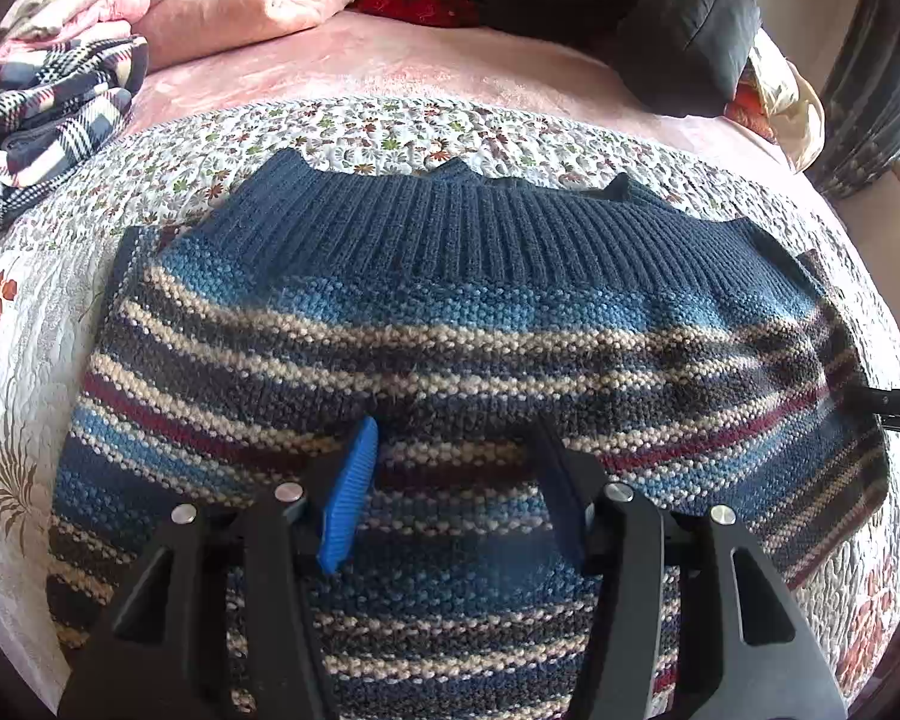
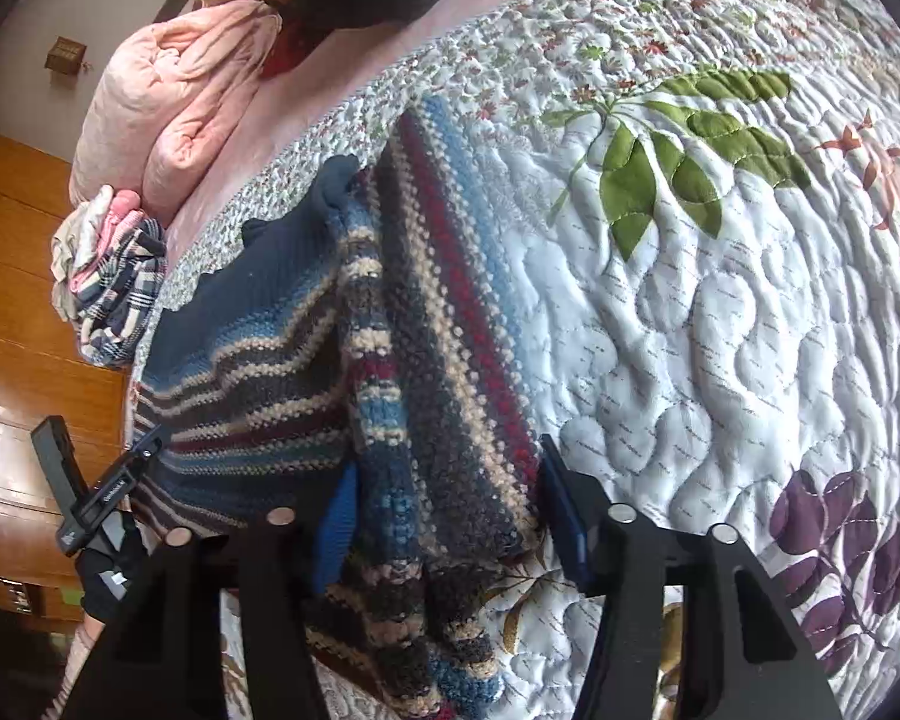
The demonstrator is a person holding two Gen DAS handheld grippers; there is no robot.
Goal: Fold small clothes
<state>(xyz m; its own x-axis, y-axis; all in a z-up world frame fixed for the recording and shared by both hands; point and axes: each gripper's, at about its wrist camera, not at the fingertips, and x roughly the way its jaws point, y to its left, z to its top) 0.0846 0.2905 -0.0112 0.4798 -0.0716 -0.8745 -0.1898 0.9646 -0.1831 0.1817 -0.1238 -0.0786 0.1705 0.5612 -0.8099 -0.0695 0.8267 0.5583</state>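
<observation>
1. Left gripper [image 1: 450, 468]: jaws apart, nothing between them, hovering over the middle of the striped sweater [image 1: 426, 360].
2. Right gripper [image 2: 444, 498]: jaws apart, straddling a folded-in sleeve [image 2: 450, 372] at the sweater's right edge; whether the pads are touching the knit is unclear.
3. Sweater lies flat on the floral quilt [image 2: 690, 330], ribbed hem [image 1: 480, 222] away from the left camera, body spread wide.
4. Handling, judged: chunky knit, soft, fairly heavy, grippy not slippery. It will sag and stretch if lifted from one point.
5. Best hold: pinch thick doubled edges, such as the sleeve fold or ribbed hem, with both grippers level.
6. Surroundings: plaid garment [image 1: 48, 120] and pink bedding [image 1: 240, 0] well apart from the work area.
</observation>
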